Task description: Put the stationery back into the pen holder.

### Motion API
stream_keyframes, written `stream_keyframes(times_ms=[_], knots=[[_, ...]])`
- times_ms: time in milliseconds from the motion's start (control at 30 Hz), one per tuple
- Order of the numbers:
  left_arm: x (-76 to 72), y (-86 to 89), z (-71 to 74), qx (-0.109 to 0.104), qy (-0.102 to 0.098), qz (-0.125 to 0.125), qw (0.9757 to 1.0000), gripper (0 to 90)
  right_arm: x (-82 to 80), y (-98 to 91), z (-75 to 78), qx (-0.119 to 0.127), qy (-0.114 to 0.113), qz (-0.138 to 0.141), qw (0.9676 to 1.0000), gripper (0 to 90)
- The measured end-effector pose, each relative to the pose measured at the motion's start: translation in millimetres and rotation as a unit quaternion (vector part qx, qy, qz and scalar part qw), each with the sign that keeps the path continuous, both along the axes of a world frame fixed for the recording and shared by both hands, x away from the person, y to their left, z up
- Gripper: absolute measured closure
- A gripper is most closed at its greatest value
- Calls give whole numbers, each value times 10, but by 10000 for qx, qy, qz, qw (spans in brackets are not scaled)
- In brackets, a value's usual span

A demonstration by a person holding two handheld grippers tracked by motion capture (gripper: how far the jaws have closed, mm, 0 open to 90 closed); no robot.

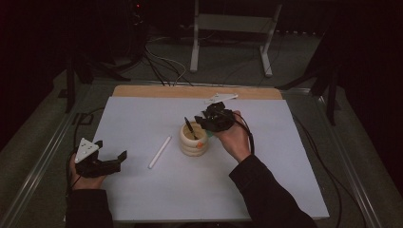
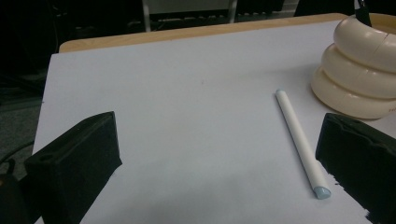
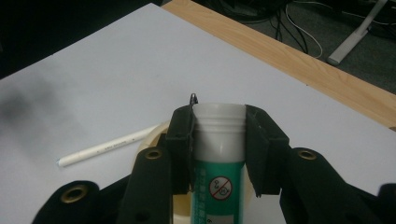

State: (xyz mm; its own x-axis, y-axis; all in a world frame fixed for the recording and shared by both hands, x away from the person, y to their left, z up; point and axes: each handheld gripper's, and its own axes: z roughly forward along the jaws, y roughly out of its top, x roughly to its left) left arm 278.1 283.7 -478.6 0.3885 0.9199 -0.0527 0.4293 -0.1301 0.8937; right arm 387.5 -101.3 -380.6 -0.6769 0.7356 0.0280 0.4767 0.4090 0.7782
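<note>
High view: a white sheet covers most of a wooden table and fills the centre of the frame. Just right of centre stands a cream ribbed holder, built of stacked rounded rings, with a dark pen standing tilted in it. The right gripper is held at the holder's upper right rim, with the right hand behind it and its sleeve running to the lower right edge. A white pen lies on the sheet just left of the holder, slanting from lower left to upper right. At lower left the left gripper rests in the left hand, well apart from the holder, its jaws spread with nothing between them. A small white plate lies near the table's far edge.

Right gripper view: the two black jaws rise from the bottom and clamp a green-and-white tube at centre frame; the pads press on the tube's white ribbed upper end from left and right, and its green labelled body runs down between the jaws to the bottom edge. The cream holder's rim shows behind and below the jaws, and the white pen lies at left centre.

Left gripper view: the open jaws stand at lower left and lower right; the white pen lies on the sheet just inside the right one, not touching either, with the holder at upper right.
</note>
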Motion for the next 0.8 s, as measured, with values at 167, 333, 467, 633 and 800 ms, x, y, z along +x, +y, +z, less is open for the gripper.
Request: stream_keyframes(times_ms=[167,333,467,633,800], knots=[[2,1,1,-15,14,10,10000,1,32,28,22,54,-43,-1,10000,655],[4,-9,0,8,27,-11,10000,1,61,64,25,80,-97,16,9999,655],[5,-2,0,0,27,-8,10000,1,87,76,22,158,-109,6,9998,655],[9,-8,-5,20,41,-26,10000,1,114,98,7,205,-133,-13,9997,655],[10,-10,-8,25,49,-20,10000,1,139,126,-7,188,-152,-28,9997,655]])
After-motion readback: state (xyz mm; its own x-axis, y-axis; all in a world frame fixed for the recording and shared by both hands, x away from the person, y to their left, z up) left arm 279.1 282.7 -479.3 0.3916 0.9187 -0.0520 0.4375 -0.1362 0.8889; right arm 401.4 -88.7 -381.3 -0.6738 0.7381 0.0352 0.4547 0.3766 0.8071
